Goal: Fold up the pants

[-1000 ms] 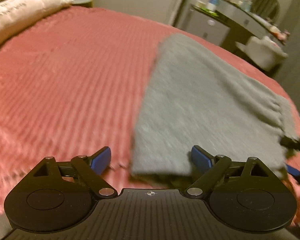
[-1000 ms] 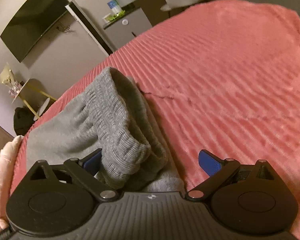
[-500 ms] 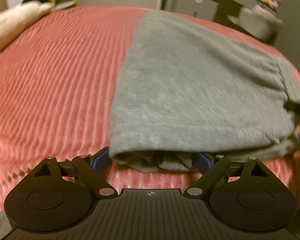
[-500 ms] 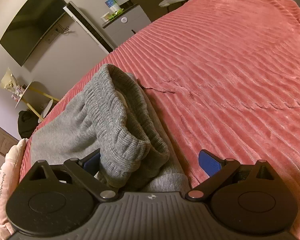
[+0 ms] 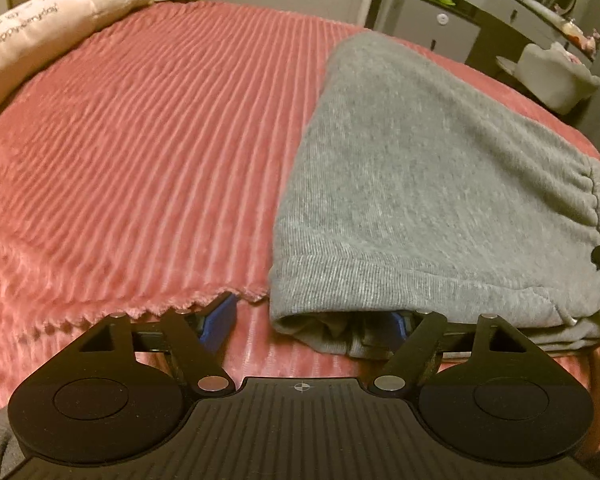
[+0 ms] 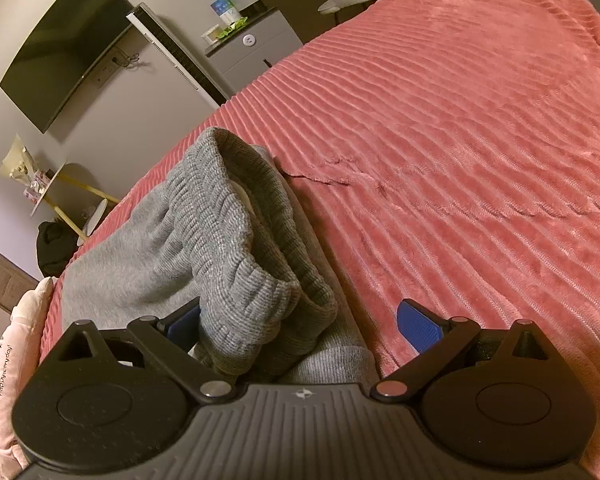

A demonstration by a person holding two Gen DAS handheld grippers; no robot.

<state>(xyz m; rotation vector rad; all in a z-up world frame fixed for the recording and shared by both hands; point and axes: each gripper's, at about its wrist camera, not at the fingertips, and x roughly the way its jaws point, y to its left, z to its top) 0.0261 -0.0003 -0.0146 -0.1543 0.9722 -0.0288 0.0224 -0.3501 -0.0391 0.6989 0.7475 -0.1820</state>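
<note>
Grey sweatpants [image 5: 420,184] lie folded on a pink ribbed bedspread [image 5: 140,152]. In the left wrist view, my left gripper [image 5: 312,320] is open at the near folded edge; that edge lies between the jaws, toward the right blue pad, which is partly hidden under the cloth. In the right wrist view, my right gripper [image 6: 300,324] is open around the ribbed waistband [image 6: 228,240] of the pants [image 6: 132,248]. The band rests against the left pad; the right pad [image 6: 418,326] stands apart over the bedspread [image 6: 460,140].
A pink pillow [image 5: 40,28] lies at the bed's far left, also in the right wrist view [image 6: 16,344]. Beyond the bed are a grey cabinet [image 6: 252,52], a wall TV [image 6: 60,48], a dresser [image 5: 500,12] and a white chair [image 5: 556,76].
The left gripper has shifted left along the pants' near edge, so the fold now sits toward its right pad. The right gripper has barely moved and stays open around the waistband.
</note>
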